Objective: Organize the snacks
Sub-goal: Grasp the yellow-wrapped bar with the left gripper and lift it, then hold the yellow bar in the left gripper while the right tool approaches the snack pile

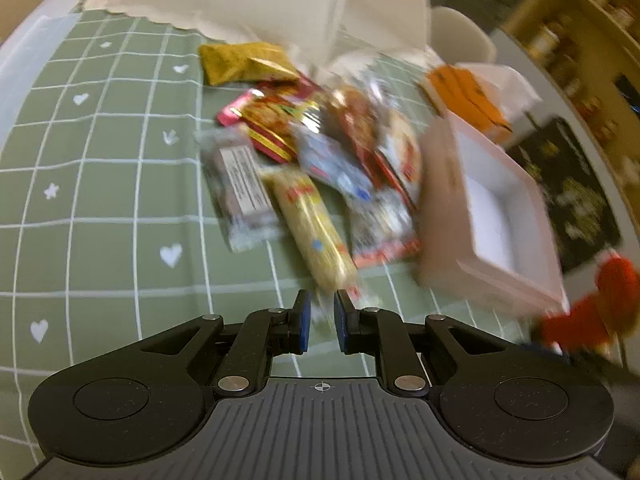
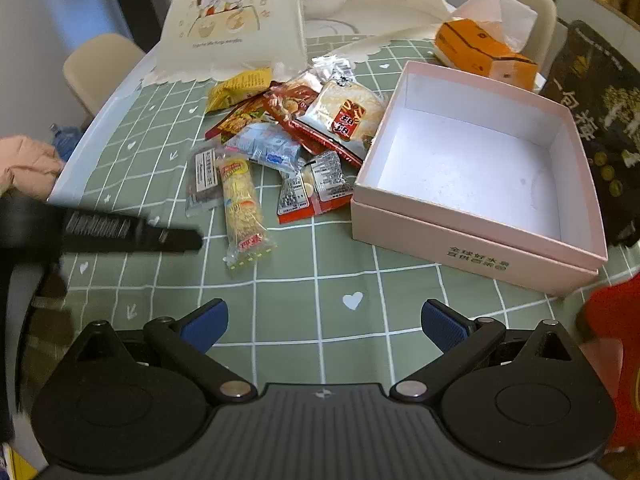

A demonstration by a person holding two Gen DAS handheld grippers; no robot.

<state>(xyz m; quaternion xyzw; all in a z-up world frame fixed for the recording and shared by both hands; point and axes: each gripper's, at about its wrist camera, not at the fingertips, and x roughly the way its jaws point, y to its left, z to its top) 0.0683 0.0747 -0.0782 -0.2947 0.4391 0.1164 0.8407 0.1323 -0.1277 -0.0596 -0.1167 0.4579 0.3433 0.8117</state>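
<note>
- The worktop (image 2: pixel 320 312), under a green grid cloth with little white hearts, sits below both sets of tongs.
- Pink box (image 2: pixel 480 184), open with nothing inside, is ahead and to the right of the right tongs (image 2: pixel 324 322), well apart from them. From the left wrist view it's off to the right of the left tongs (image 1: pixel 322 320).
- Pile of snacks (image 2: pixel 288 136) lies ahead of the right tongs and a bit left, just beside the box's left wall.
- Long yellow noodle pack (image 2: pixel 241 210) is the nearest piece of the pile. In the left wrist view its near end sits just ahead of the left tongs, close to the tips, though it's blurry and I can't tell if they touch.
- Orange tissue box (image 2: pixel 484 54) is way past the pink box.
- Left tongs: clenched nearly together, just a thin gap, nothing grasped between the blue pads (image 1: pixel 305 320).
- Right tongs: released, spread wide, nothing between them.
</note>
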